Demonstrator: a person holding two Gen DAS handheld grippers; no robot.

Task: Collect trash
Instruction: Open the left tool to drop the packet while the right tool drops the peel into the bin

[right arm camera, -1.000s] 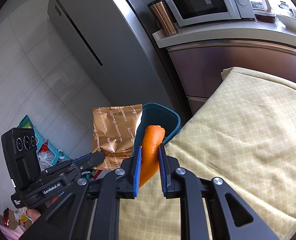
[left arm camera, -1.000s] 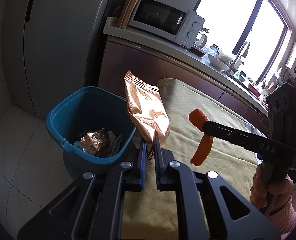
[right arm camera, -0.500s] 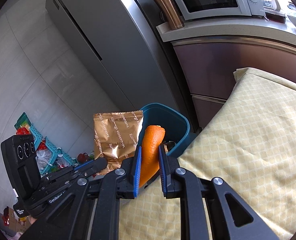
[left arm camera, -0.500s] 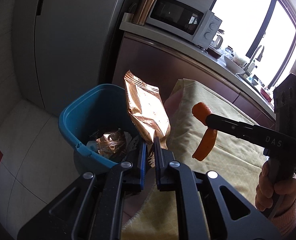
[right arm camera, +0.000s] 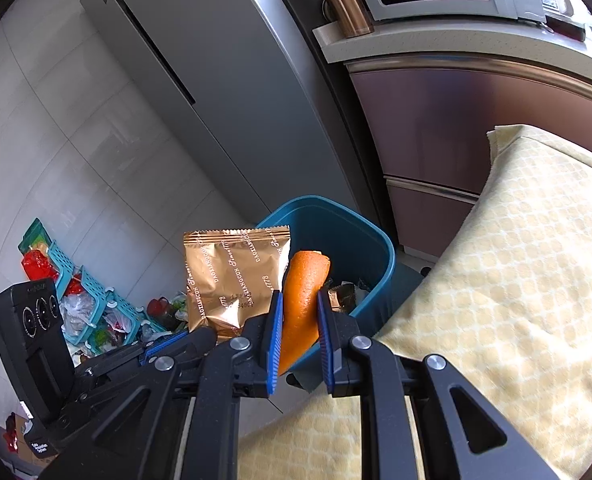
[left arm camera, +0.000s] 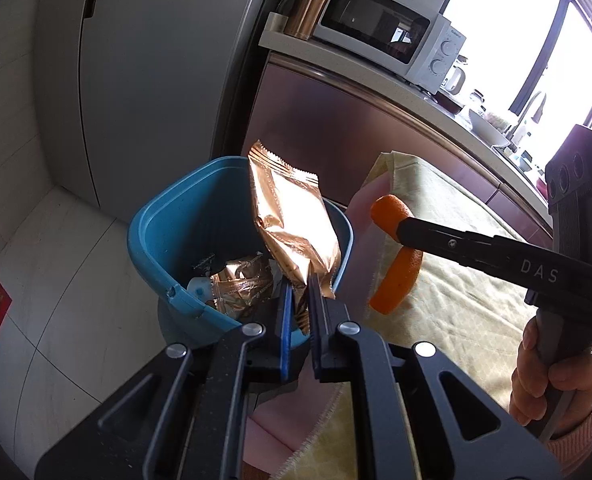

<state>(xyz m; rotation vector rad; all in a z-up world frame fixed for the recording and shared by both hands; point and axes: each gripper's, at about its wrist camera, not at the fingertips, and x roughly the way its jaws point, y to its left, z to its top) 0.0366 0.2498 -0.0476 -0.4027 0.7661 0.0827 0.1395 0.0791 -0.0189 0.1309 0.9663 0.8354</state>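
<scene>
Drop step: left gripper (left arm camera: 300, 300) jaws clamped on gold wrapper (left arm camera: 291, 224) over blue bin (left arm camera: 163, 236), right gripper (right arm camera: 299, 316) pinching orange peel (right arm camera: 302, 292) beside it; next, open both over the bin.

Pretty bright kitchen: grey fridge (left arm camera: 143, 80) far left, microwave (left arm camera: 384, 36) on the surface (left arm camera: 360, 76), big window (left arm camera: 508, 32) far right.

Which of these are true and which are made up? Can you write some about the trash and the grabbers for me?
1. The left gripper holds a gold wrapper. True.
2. The right gripper holds a banana. False: it grips an orange peel.
3. The blue bin is empty. False: wrappers already lie inside.
4. A yellow cloth covers the table. True.
5. The microwave sits on the floor. False: it is on the counter.
</scene>
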